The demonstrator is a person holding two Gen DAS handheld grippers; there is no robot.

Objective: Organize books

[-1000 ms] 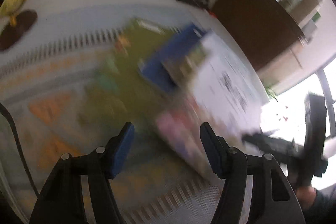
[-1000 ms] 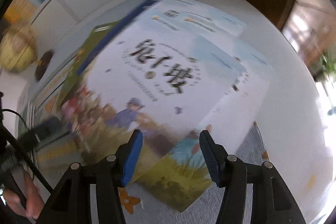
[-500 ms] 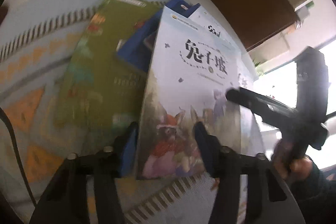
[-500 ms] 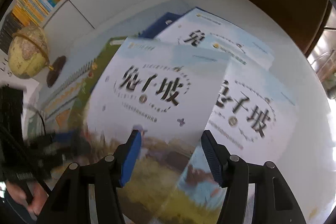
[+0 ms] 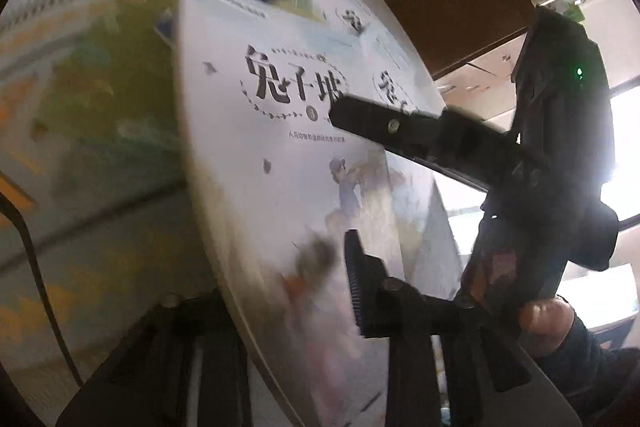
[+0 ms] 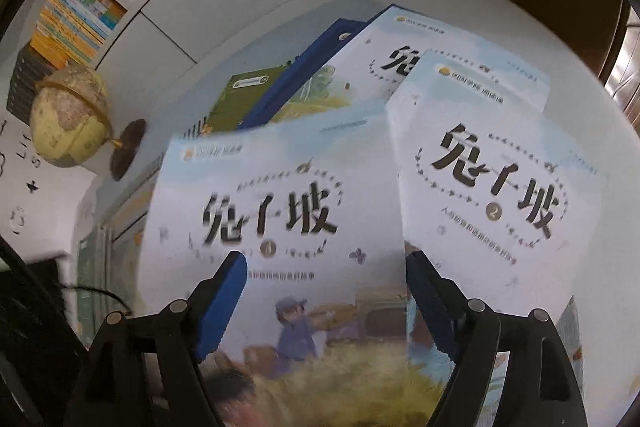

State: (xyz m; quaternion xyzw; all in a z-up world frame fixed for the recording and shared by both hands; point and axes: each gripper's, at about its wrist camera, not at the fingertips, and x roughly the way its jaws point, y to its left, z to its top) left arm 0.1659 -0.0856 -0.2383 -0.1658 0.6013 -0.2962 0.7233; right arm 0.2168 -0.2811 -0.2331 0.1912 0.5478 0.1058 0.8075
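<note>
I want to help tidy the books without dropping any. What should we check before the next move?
1. Left tool gripping the white-and-blue picture book numbered 3: the jaws are closing with the book's lower edge between them. Ok.
2. Right tool letting go: the jaws are opening and nothing is pinched between them. Ok.
3. Right tool clear of the cover: one finger crosses in front of it, so contact cannot be ruled out. Cannot tell.
4. Book numbered 3 free of the pile: it is tilted up, but its far edge is hidden. Cannot tell.
5. Matching book numbered 2 lies flat, with no tool gripping it. Ok.
</note>
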